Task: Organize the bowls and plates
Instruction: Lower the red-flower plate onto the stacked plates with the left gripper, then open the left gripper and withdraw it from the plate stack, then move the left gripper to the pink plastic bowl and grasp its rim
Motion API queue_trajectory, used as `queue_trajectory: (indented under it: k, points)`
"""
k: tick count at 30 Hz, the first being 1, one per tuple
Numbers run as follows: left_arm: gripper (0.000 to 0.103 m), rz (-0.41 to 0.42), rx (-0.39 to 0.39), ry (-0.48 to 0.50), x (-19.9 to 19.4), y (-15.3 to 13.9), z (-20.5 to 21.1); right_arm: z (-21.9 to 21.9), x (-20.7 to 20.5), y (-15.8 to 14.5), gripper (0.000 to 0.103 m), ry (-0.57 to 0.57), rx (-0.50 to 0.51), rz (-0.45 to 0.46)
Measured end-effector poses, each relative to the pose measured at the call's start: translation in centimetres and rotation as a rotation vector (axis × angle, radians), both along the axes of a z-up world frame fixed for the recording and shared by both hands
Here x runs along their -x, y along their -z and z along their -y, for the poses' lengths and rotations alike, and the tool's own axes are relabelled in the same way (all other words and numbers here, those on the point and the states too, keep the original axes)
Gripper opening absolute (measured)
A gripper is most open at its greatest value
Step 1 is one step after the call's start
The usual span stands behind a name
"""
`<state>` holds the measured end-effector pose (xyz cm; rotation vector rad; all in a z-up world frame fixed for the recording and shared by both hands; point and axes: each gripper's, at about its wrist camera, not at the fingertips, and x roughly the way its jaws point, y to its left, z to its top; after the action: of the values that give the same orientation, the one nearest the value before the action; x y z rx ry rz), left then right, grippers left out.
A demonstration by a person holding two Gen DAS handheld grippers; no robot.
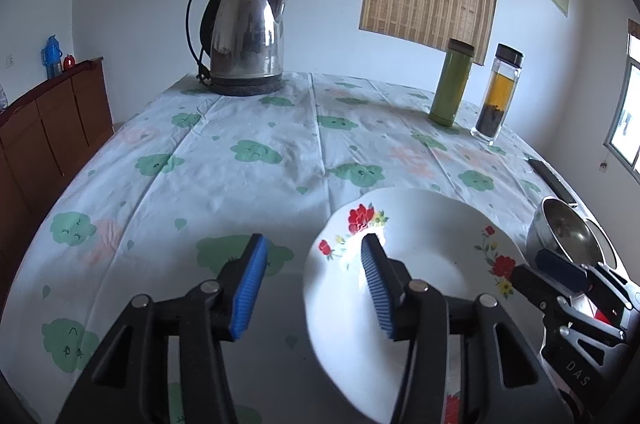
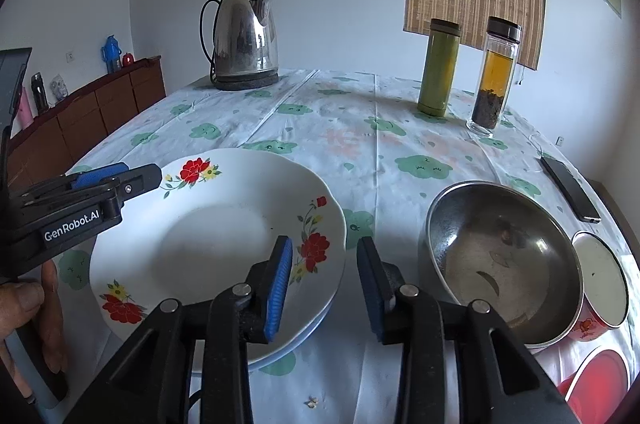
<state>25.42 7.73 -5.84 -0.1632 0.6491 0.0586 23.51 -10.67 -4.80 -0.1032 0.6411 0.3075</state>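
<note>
A white plate with red flowers (image 2: 216,224) lies on the table, stacked on another plate whose rim shows beneath it; it also shows in the left wrist view (image 1: 432,256). A steel bowl (image 2: 504,256) stands to its right, also in the left wrist view (image 1: 568,232). My left gripper (image 1: 316,264) is open, straddling the plate's left rim, and shows in the right wrist view (image 2: 116,176). My right gripper (image 2: 324,264) is open, straddling the plate's right rim, empty, and shows in the left wrist view (image 1: 560,272).
A steel kettle (image 2: 244,40) stands at the far side, a green flask (image 2: 438,68) and a glass tea bottle (image 2: 494,76) at the far right. A phone (image 2: 570,188) lies by the right edge. A white enamel cup (image 2: 600,280) and a red dish (image 2: 596,384) sit right of the bowl.
</note>
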Motion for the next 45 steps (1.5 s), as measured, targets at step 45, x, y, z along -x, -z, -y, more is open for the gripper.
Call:
queue_trajectory:
  k: [45]
  points:
    - [0.051, -0.078, 0.057, 0.582, 6.2, -2.5, 25.8, 25.6, 10.5, -1.0, 0.029, 0.284, -0.056, 0.039]
